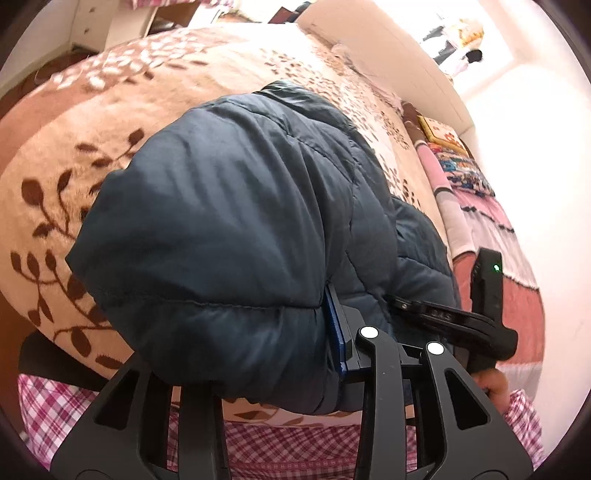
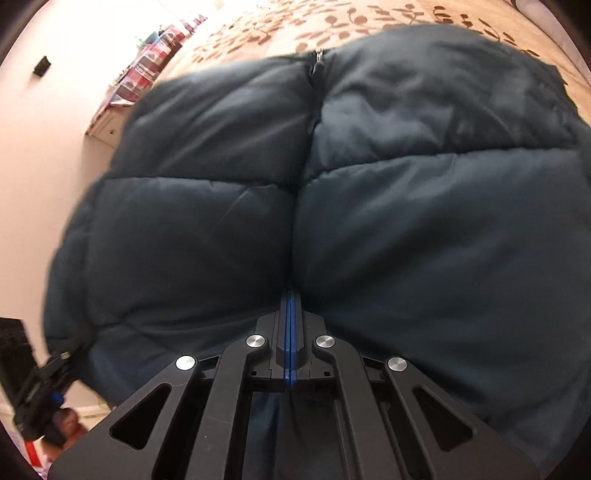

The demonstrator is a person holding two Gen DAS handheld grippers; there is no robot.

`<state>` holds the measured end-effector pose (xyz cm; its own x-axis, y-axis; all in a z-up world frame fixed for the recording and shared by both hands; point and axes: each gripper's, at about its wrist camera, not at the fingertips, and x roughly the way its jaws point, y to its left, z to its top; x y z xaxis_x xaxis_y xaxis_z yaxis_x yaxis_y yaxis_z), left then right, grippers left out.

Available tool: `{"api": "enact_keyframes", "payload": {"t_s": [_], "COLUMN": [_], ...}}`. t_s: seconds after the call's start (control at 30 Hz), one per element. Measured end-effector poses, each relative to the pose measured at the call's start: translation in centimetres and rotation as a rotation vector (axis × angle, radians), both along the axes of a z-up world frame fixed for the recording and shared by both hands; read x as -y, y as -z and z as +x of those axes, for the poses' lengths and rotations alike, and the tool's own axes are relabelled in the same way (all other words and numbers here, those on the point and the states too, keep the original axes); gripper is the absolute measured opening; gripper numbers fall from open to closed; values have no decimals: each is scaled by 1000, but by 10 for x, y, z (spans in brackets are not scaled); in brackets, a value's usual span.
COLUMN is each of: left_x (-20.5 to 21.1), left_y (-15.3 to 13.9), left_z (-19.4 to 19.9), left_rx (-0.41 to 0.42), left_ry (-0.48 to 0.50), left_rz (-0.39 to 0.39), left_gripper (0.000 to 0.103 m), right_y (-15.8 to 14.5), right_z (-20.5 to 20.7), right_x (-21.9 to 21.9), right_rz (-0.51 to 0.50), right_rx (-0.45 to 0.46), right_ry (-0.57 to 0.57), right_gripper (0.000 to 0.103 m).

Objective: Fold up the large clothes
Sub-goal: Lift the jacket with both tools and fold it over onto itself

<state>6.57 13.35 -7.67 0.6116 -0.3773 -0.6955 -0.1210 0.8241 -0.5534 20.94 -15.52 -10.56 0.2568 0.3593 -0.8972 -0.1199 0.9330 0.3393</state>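
A dark teal puffer jacket (image 1: 229, 236) lies bunched on a beige leaf-patterned blanket (image 1: 74, 184) on the bed. My left gripper (image 1: 332, 306) is shut on the jacket's near edge; one blue pad (image 1: 338, 332) shows, the other finger is hidden under the fabric. The right gripper (image 1: 436, 314) shows at the jacket's right side. In the right wrist view the jacket (image 2: 406, 221) fills the frame, zipper (image 2: 317, 66) running up the middle. My right gripper (image 2: 290, 295) is shut on the jacket's hem, blue pads pressed together. The left gripper (image 2: 55, 365) shows at lower left.
A pink checked sheet (image 1: 277, 443) hangs at the bed's near edge. Pink and patterned pillows (image 1: 465, 177) lie along the white headboard (image 1: 388, 62) at the right. A white cabinet (image 1: 96, 22) stands at the far left. A wall (image 2: 55, 147) is left of the bed.
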Motion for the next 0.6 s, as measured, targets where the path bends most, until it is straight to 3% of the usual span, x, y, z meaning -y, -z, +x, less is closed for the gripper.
{"api": "enact_keyframes", "payload": {"t_s": [0.13, 0.27, 0.33, 0.47, 0.6], "left_x": [-2, -4, -4, -3, -2], "left_y": [0, 0, -1, -2, -3], "left_z": [-2, -5, -6, -8, -11], "left_rx": [4, 3, 9, 18, 18], "left_ry": [-5, -16, -13, -14, -17], "left_rz": [14, 15, 21, 32, 31], "left_gripper": [31, 28, 27, 27, 27], "right_y": [4, -7, -28, -61, -49], "right_z": [1, -5, -23, -76, -117], "right_x": [0, 18, 28, 36, 40], "right_rz": [-6, 100, 145, 124, 114], "right_rx": [1, -32, 13, 98, 60], "right_ry": [7, 67, 47, -30, -53], "right_gripper": [0, 0, 2, 2, 2]}}
